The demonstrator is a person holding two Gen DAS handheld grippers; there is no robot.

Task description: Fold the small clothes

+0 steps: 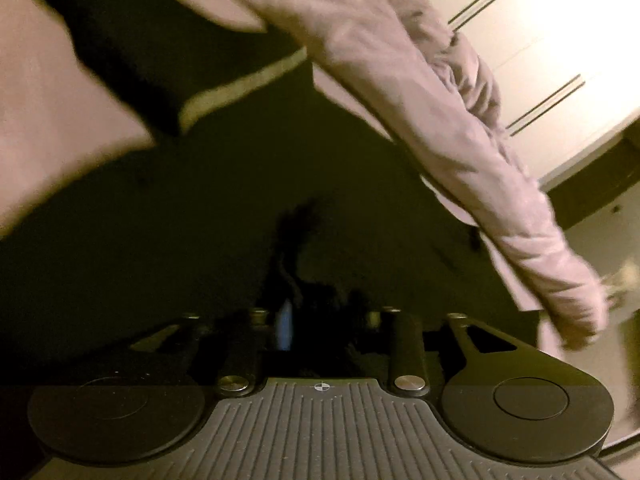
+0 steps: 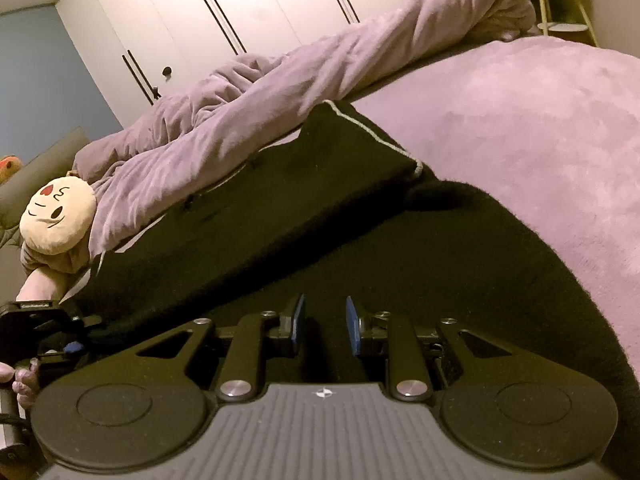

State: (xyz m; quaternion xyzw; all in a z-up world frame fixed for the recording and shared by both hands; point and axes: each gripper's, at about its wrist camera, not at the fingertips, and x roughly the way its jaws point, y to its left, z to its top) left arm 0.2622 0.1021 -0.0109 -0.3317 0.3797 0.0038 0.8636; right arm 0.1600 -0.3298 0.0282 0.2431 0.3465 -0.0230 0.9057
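Observation:
A black garment (image 2: 280, 216) with a thin white trim line lies spread on a purple bed cover (image 2: 520, 128). My right gripper (image 2: 323, 326) hovers low over its near part, blue pads apart, open and empty. My left gripper (image 2: 60, 332) shows at the far left of the right wrist view, at the garment's left edge. In the left wrist view the black garment (image 1: 224, 184) fills the middle, and dark cloth bunches between the fingers of my left gripper (image 1: 316, 320), which looks shut on it; the image is blurred.
A rolled purple duvet (image 2: 320, 76) lies along the bed's far side, also seen in the left wrist view (image 1: 460, 128). A round plush face cushion (image 2: 58, 216) sits at the left. White wardrobe doors (image 2: 224, 12) stand behind. A small side table (image 2: 560, 4) is at the top right.

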